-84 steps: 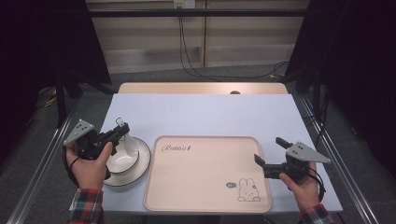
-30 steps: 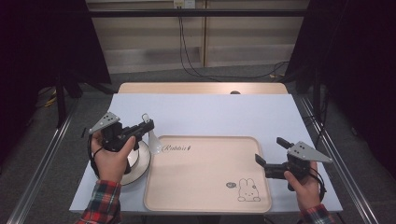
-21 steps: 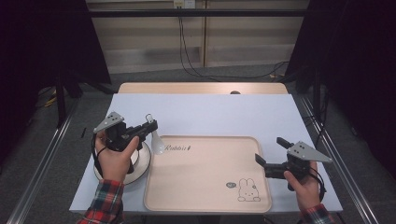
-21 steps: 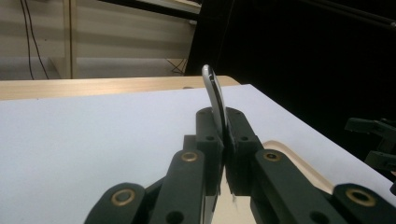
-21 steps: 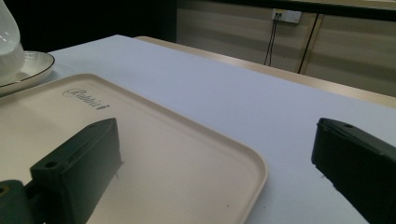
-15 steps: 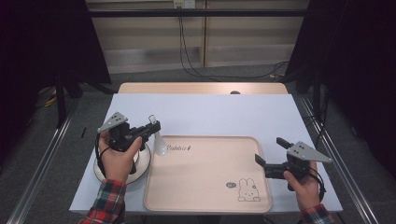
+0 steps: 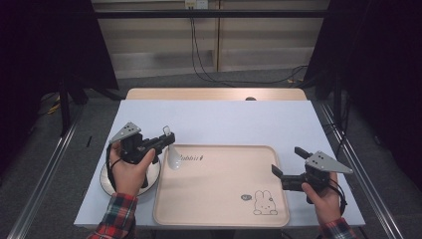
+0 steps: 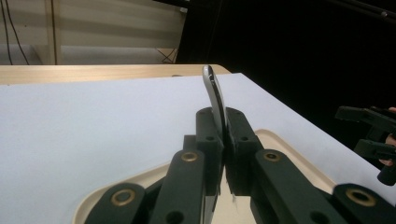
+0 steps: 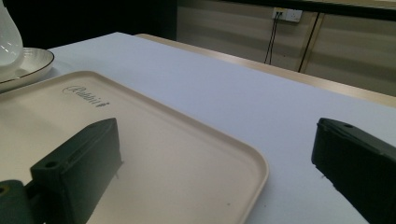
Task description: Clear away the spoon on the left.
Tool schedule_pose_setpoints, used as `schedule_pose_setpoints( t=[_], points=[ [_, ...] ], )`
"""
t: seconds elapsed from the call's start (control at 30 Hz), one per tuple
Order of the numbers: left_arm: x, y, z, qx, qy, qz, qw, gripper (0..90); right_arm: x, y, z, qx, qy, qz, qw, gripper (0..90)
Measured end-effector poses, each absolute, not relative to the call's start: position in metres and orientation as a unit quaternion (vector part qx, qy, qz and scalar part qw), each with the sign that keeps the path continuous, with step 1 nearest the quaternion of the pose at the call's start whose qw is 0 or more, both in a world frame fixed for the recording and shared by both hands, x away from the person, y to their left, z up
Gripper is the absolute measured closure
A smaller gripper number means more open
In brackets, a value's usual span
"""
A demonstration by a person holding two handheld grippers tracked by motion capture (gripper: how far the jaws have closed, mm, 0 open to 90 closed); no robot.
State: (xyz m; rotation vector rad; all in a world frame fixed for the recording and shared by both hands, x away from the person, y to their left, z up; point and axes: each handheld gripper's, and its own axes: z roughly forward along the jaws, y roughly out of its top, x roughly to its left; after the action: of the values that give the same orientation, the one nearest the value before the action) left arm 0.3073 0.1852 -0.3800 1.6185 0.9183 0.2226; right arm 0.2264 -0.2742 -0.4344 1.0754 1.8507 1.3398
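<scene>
- Plate [image 7: 112, 181]: a white round plate with a thin dark rim is sitting at the left of the table, partly hidden under the person's left hand [image 7: 128, 169]; in the right gripper view it is showing at the far left edge [image 9: 28, 63].
- Left gripper [image 7: 169, 141]: the person's left hand is holding it above the plate's right side, its jaws pointing toward the tray. The jaws are pressing together on the handle of a white spoon [image 7: 172, 158]; in the left gripper view the handle [image 8: 214, 95] is standing up between the closed pads.
- Spoon: its bowl is hanging down from the jaws, over the tray's upper left corner, just beside the printed word; whether it is touching the tray cannot be told.
- Tray [image 7: 219, 219]: a cream rectangular tray with rounded corners is lying in the middle of the pale blue table [image 7: 224, 119]; a small rabbit drawing [image 7: 262, 203] is marking its lower right corner.
- Right gripper [image 7: 284, 168]: the person's right hand [image 7: 326, 199] is holding it level at the tray's right edge, jaws pointing left. The jaws are standing wide apart with nothing between them, as the right gripper view is showing, one pad [image 9: 81, 163] over the tray and the other off its rim.
</scene>
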Motion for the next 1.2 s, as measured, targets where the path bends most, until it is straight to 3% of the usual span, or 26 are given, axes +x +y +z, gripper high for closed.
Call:
schedule_pose_setpoints(
  t=[1.2],
  points=[
    [0.298,0.169,-0.408,0.715,0.386,0.057,0.580,85.6,0.227,-0.275,-0.435,0.404,0.699,0.507,0.302,1.1]
  ],
)
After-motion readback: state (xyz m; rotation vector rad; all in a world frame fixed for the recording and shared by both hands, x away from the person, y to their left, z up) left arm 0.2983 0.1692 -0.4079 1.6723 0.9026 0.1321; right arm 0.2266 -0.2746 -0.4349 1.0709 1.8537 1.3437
